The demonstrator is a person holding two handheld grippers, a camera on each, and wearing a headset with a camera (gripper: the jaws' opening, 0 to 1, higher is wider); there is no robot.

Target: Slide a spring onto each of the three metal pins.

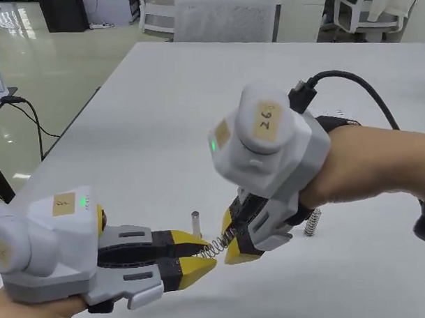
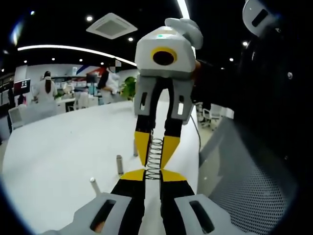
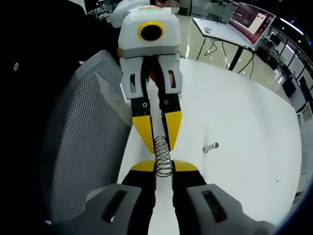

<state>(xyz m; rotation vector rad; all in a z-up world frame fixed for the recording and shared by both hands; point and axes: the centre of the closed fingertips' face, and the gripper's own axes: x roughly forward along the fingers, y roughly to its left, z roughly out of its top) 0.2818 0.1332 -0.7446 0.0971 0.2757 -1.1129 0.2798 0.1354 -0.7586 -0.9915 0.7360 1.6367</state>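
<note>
A small metal spring (image 1: 217, 244) hangs in the air between my two grippers, which face each other tip to tip. My left gripper (image 1: 210, 252) comes in from the lower left and is shut on one end of it. From the upper right, my right gripper (image 1: 229, 238) is shut on the other end. The left gripper view has its own jaws (image 2: 153, 175) closed at the foot of the spring (image 2: 153, 155), with the right gripper (image 2: 155, 165) opposite. Short metal pins (image 2: 119, 165) stand on the white table; one pin (image 1: 195, 222) is just behind the spring. Another spring (image 1: 311, 222) stands upright to the right.
The white table (image 1: 162, 119) stretches far and left with open surface. Chairs (image 1: 225, 19) stand at its far edge. A grey mesh chair back (image 3: 88, 127) is close behind the left gripper. A black cable (image 1: 349, 81) runs off the right gripper.
</note>
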